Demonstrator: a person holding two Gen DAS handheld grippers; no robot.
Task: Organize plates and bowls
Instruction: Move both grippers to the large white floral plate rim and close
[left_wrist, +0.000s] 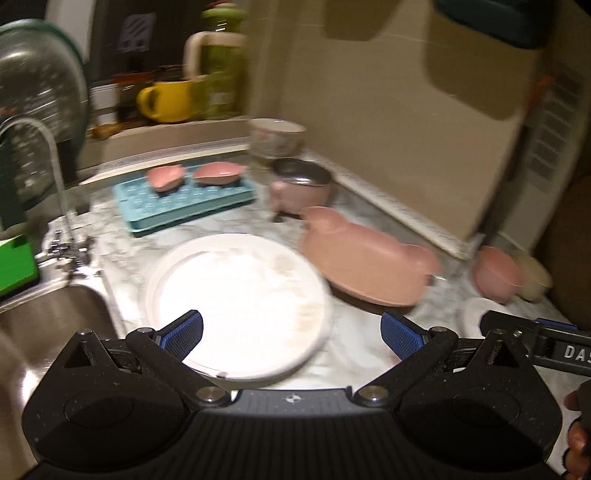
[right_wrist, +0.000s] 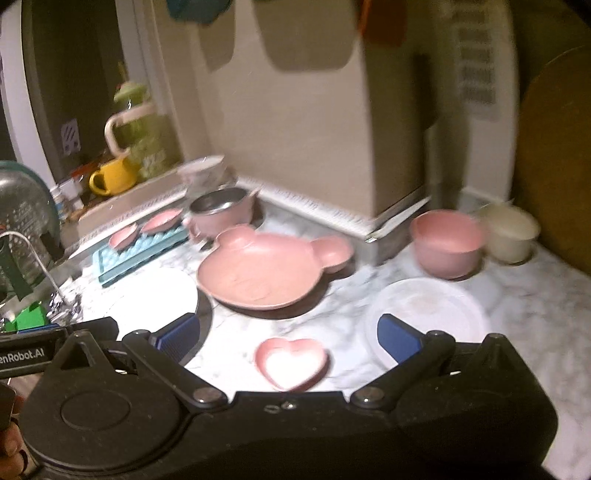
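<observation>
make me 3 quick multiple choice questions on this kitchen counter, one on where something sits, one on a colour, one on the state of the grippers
1. Where do the two small pink dishes sit?
A. in the sink
B. on the blue tray
C. on the big white plate

2. What colour is the mug on the back ledge?
A. yellow
B. red
C. black

3. How do both grippers stand?
A. open, holding nothing
B. shut on a plate
C. shut on a bowl

Answers:
1. B, the small pink dishes rest on the blue tray near the sink.
2. A, the mug is plainly yellow.
3. A, the left gripper and right gripper show pads wide apart, with nothing held between them.
</observation>
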